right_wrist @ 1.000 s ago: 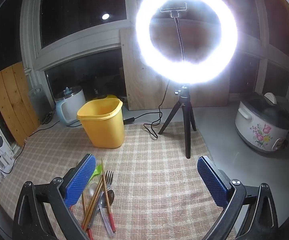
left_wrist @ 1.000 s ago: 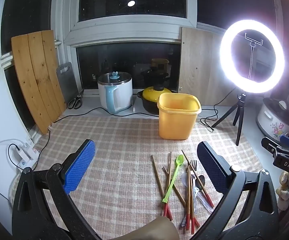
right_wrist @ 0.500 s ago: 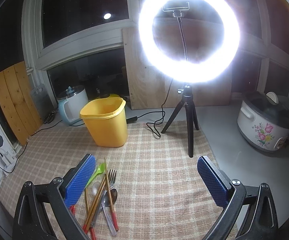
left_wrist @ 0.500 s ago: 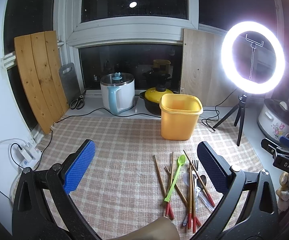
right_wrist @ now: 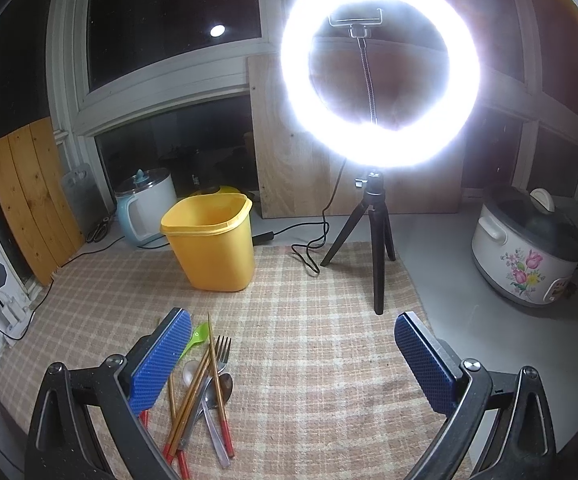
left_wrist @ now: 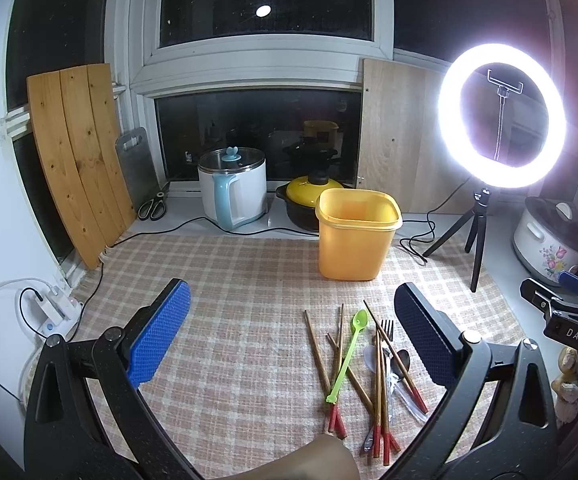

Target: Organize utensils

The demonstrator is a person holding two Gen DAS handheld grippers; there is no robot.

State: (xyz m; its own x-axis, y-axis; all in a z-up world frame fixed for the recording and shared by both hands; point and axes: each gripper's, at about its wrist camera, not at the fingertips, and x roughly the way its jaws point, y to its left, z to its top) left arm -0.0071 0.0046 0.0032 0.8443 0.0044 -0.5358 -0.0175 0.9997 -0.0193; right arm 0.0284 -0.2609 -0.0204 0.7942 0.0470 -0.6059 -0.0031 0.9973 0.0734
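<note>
A pile of utensils lies on the checked mat [left_wrist: 249, 280]: several red-tipped wooden chopsticks [left_wrist: 379, 388], a green plastic spoon [left_wrist: 347, 354], a metal fork [left_wrist: 387, 326] and metal spoons [left_wrist: 401, 362]. The pile also shows in the right wrist view [right_wrist: 205, 392], with the fork [right_wrist: 222, 350] on top. An empty yellow tub [left_wrist: 356, 234] stands behind the pile, also seen in the right wrist view [right_wrist: 211, 240]. My left gripper [left_wrist: 289, 336] is open and empty, above the mat left of the pile. My right gripper [right_wrist: 291, 360] is open and empty, to the right of the pile.
A ring light on a tripod [left_wrist: 477, 240] stands at the mat's right edge, its cable [right_wrist: 309, 248] trailing behind. A white kettle [left_wrist: 233, 188], a yellow-lidded pot [left_wrist: 309, 200], scissors [left_wrist: 153, 206], wooden boards [left_wrist: 77, 160] and a flowered rice cooker [right_wrist: 525, 252] line the back and right.
Both grippers have drifted slightly back and up, so the utensil pile and tub sit a little lower and further right in both views. Both stay open.
</note>
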